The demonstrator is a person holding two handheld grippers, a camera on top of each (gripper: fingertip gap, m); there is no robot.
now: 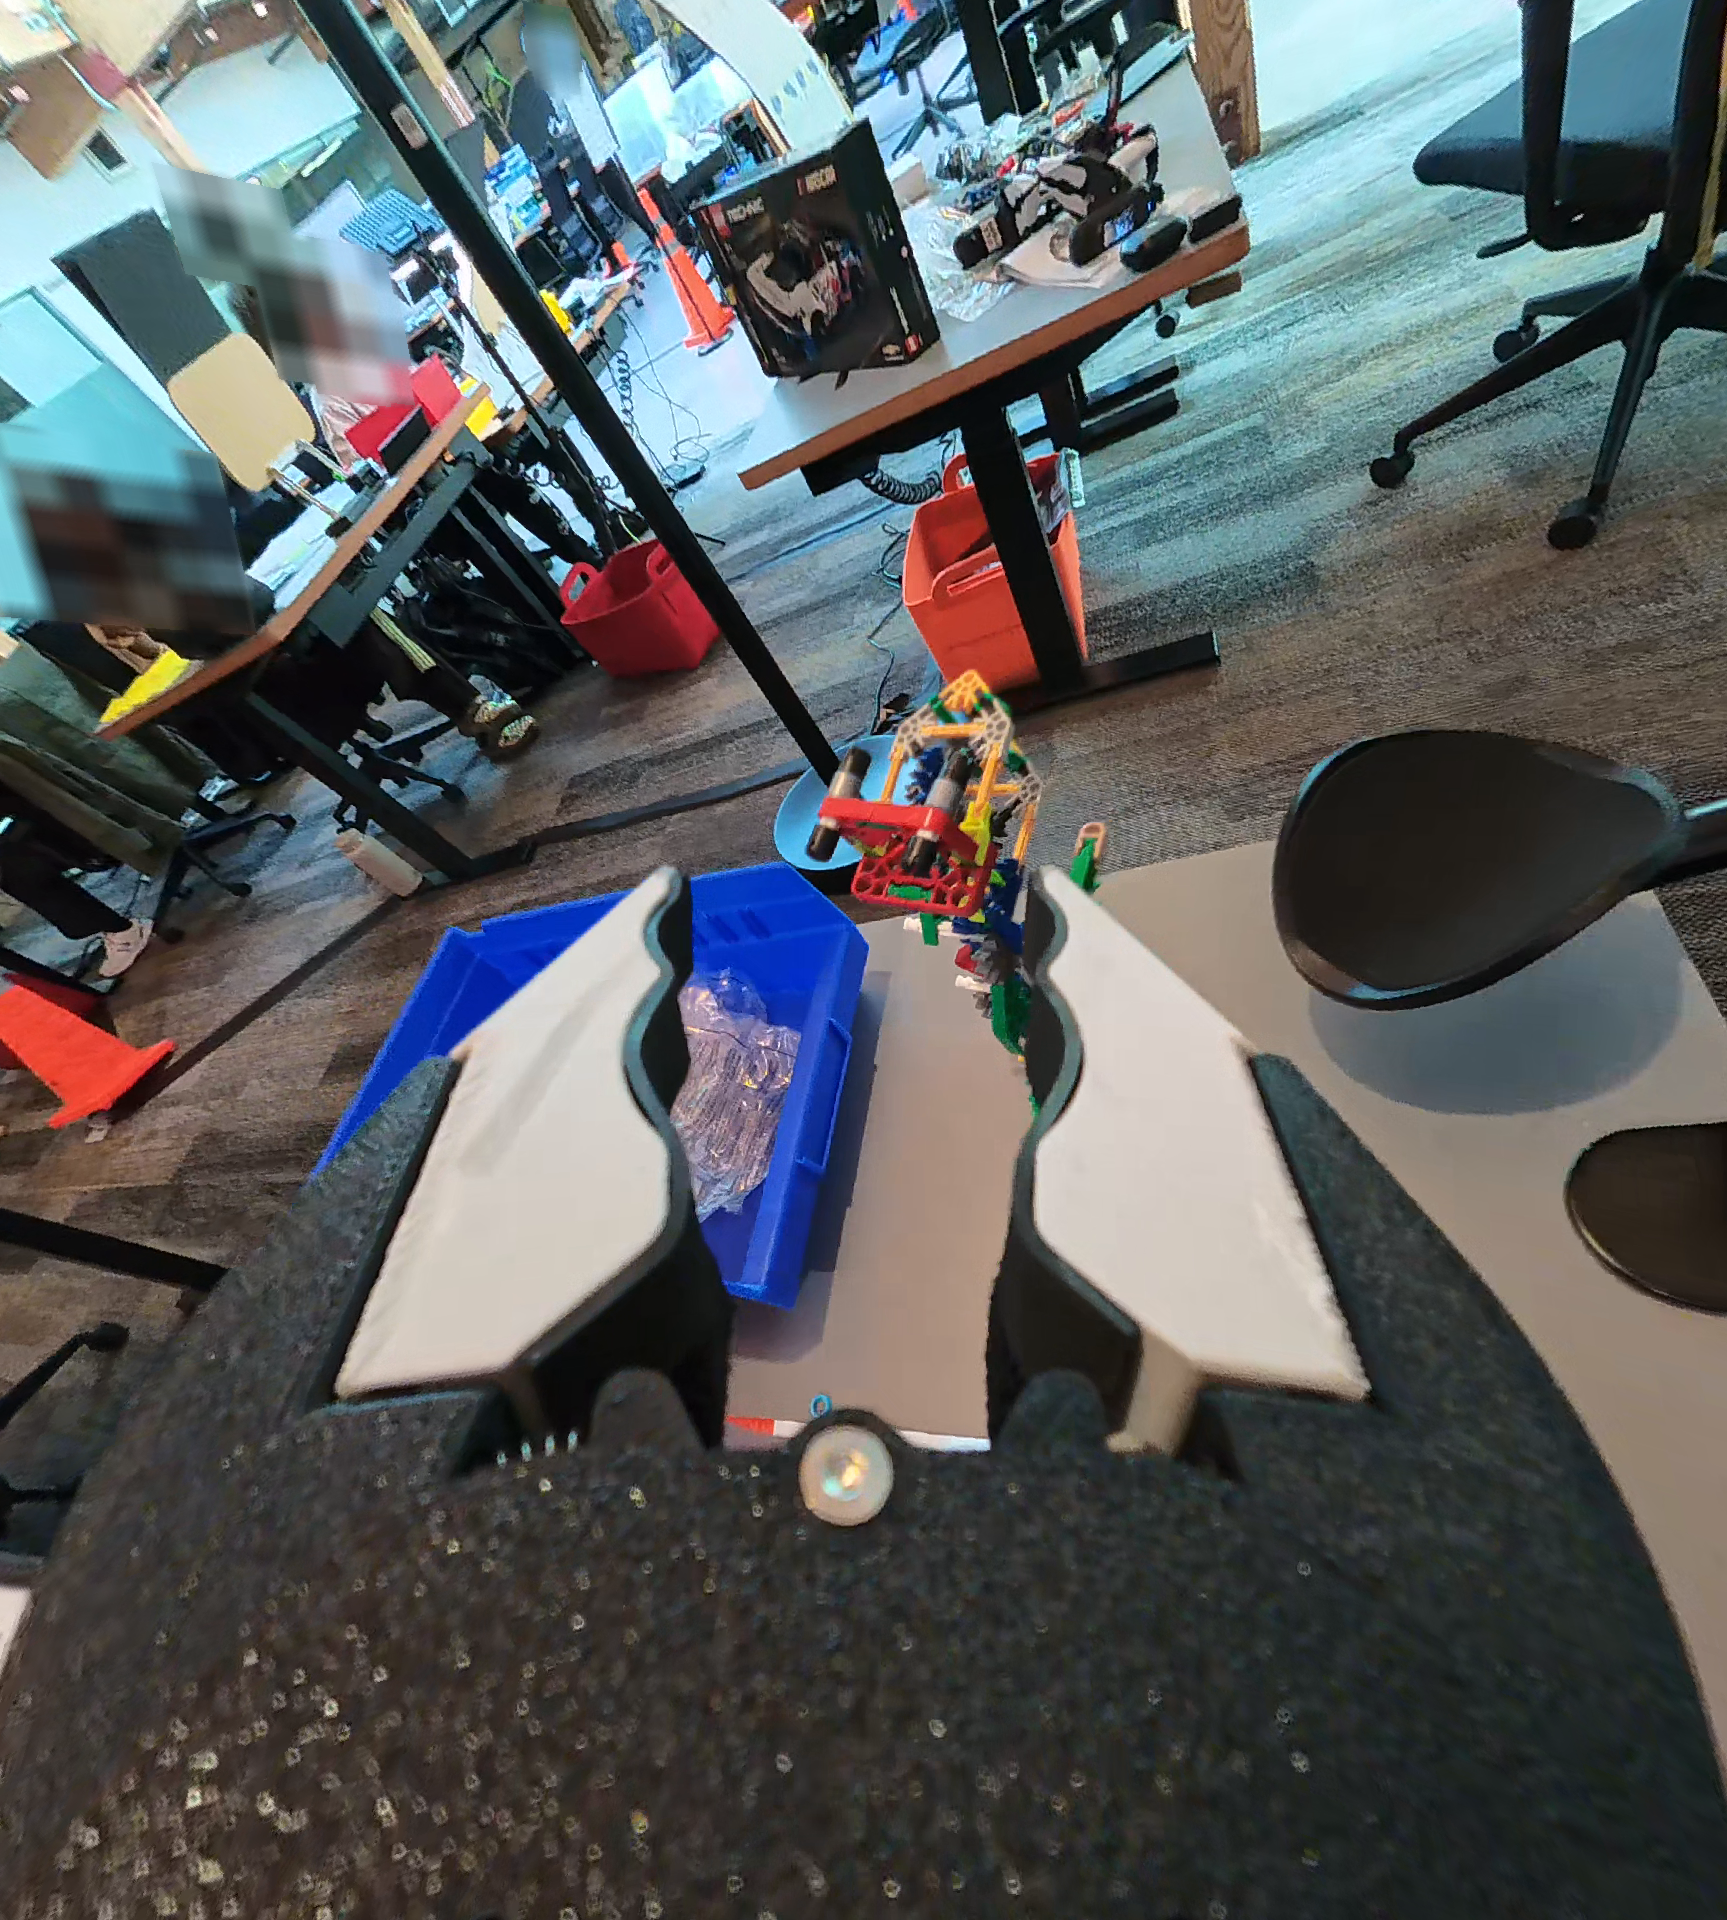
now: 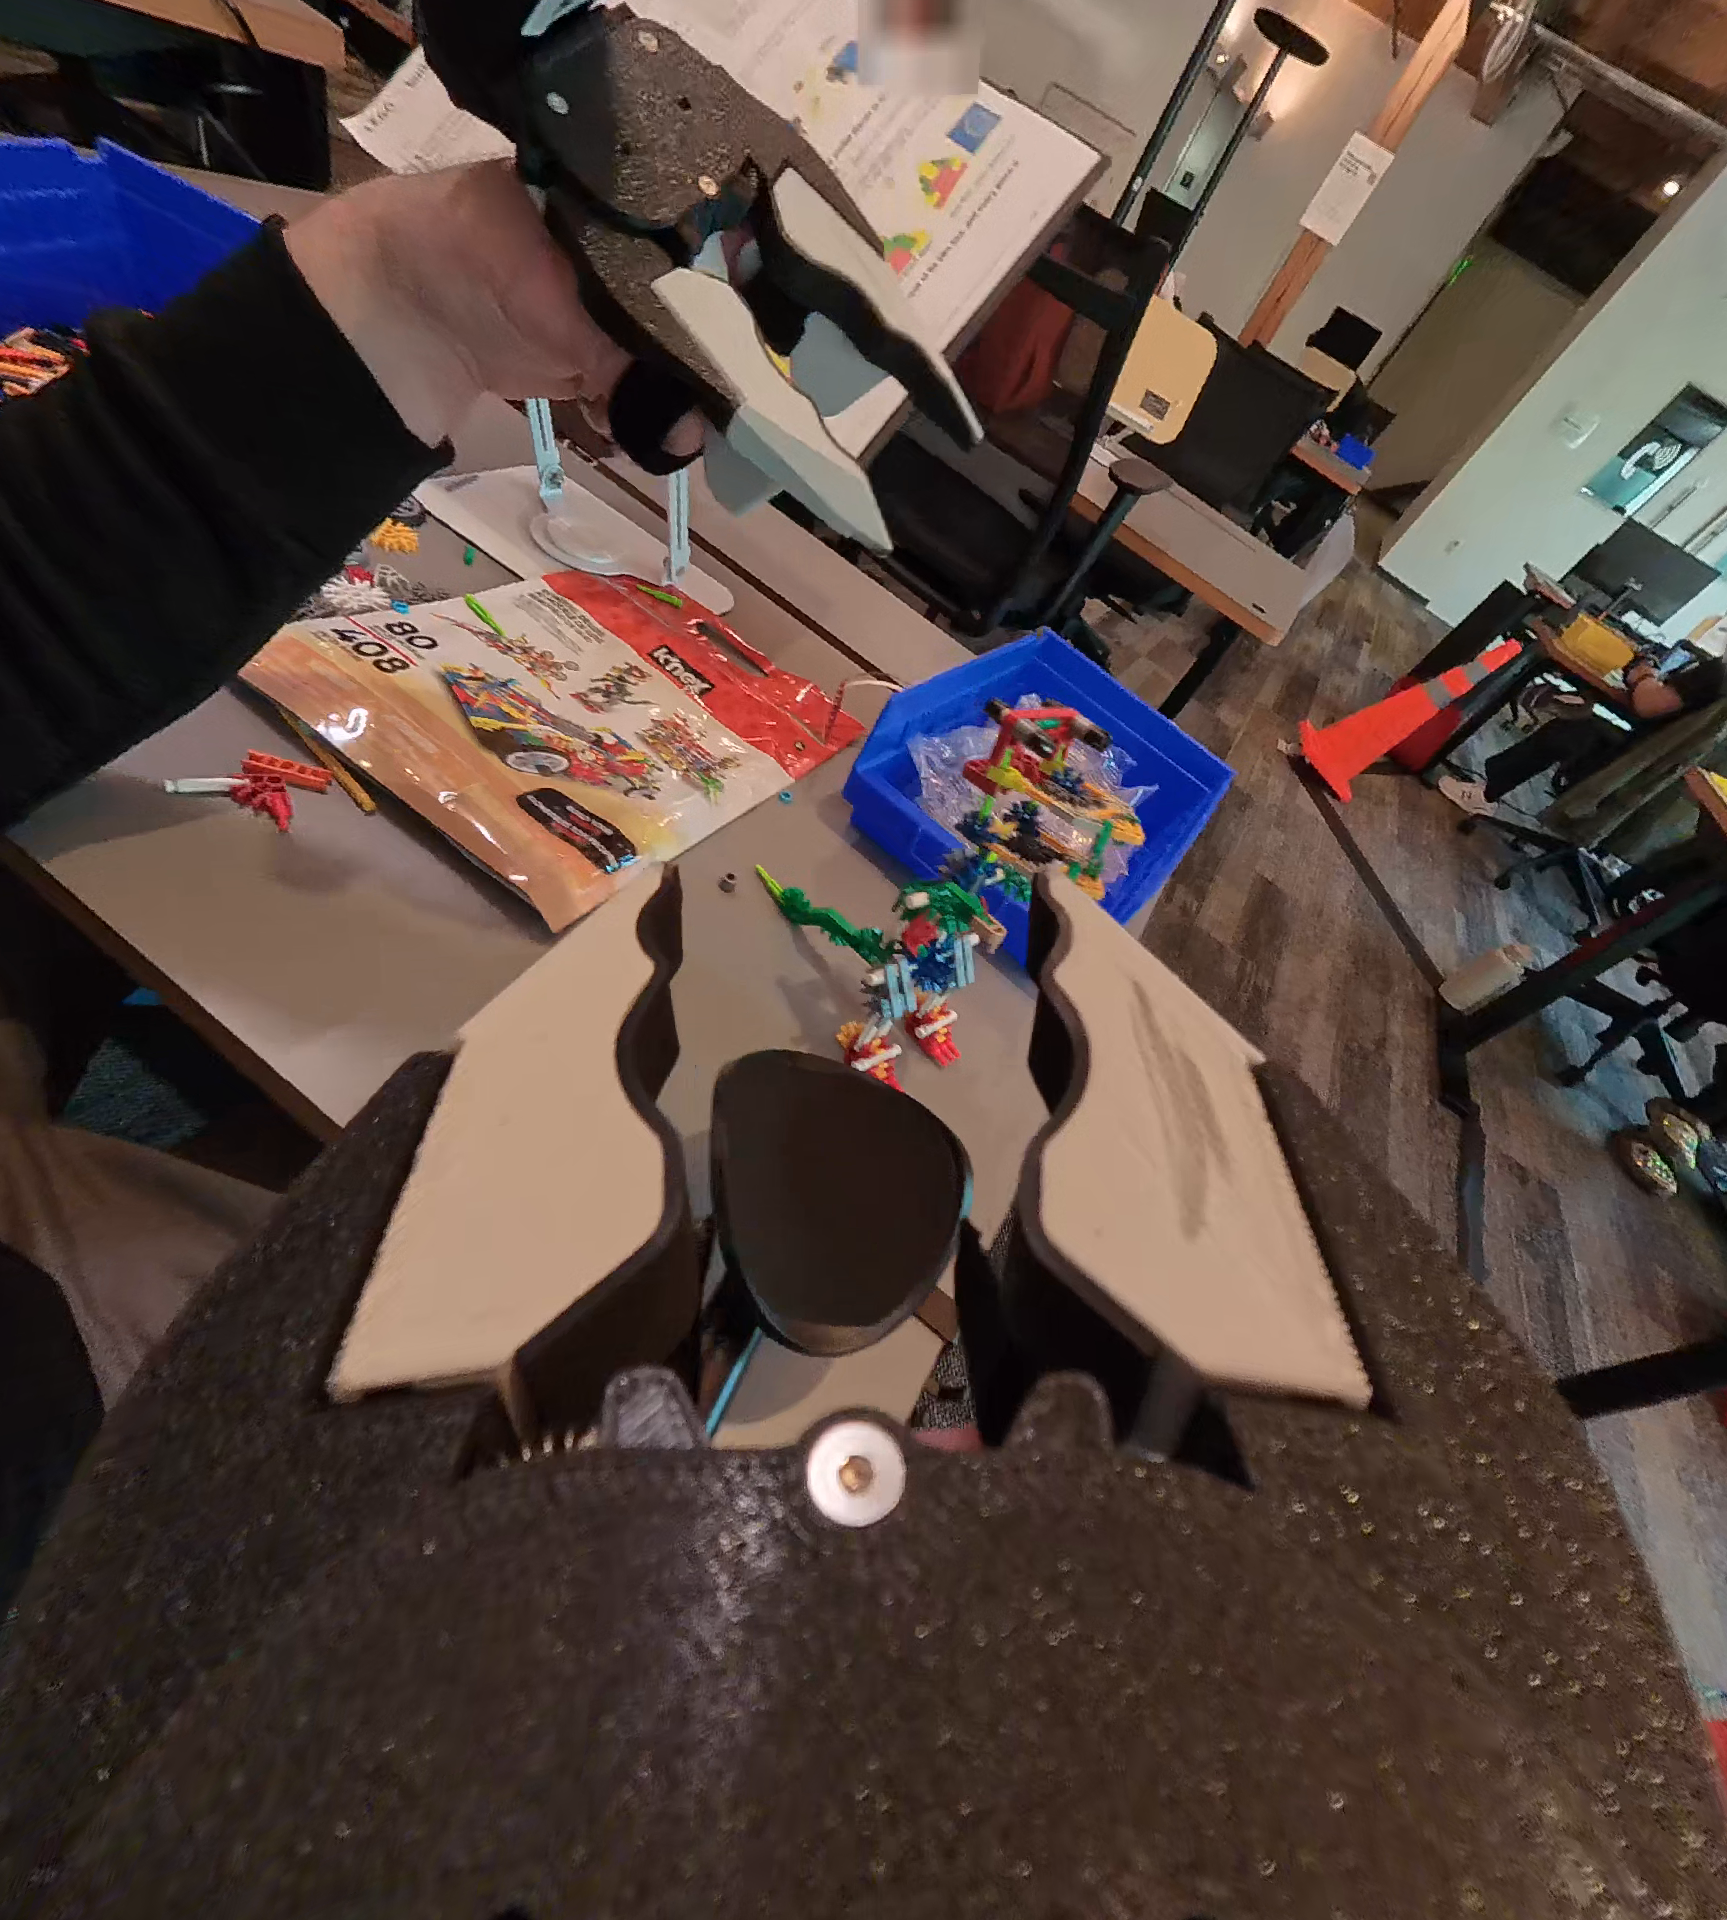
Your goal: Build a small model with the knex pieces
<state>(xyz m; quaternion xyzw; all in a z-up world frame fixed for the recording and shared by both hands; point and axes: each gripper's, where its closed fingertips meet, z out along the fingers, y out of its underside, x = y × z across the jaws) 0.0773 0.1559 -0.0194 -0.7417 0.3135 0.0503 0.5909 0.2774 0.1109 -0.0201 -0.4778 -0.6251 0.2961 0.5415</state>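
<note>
My left gripper (image 1: pixel 854 920) is open and empty, held above the grey table (image 1: pixel 1461 1507). Just ahead of it is a small blue bin (image 1: pixel 797 1226) holding a clear plastic bag (image 1: pixel 734 1091). A colourful rod-and-connector toy model (image 1: pixel 932 810) rises beside the bin's far right corner, close to my right finger (image 1: pixel 1139 1143). My right gripper (image 2: pixel 856 894) is open and empty, above a black chair armrest (image 2: pixel 828 1195). Past it a small toy figure (image 2: pixel 916 966) stands on the table (image 2: pixel 319 935). A wheeled model (image 2: pixel 1035 779) lies in the blue bin (image 2: pixel 1181 790). A hand holds the left gripper (image 2: pixel 926 483) open higher up.
A toy packaging bag (image 2: pixel 547 727) and loose red pieces (image 2: pixel 267 779) lie on the table. A large blue bin (image 2: pixel 7 239) of rods is at far left. A stand with printed sheets (image 2: pixel 942 156) is behind. The armrest (image 1: pixel 1461 862) overhangs the table's right. Desks, chairs and an orange cone (image 2: pixel 1389 727) stand beyond. Spacing between my two grippers at the tips: around 20 cm.
</note>
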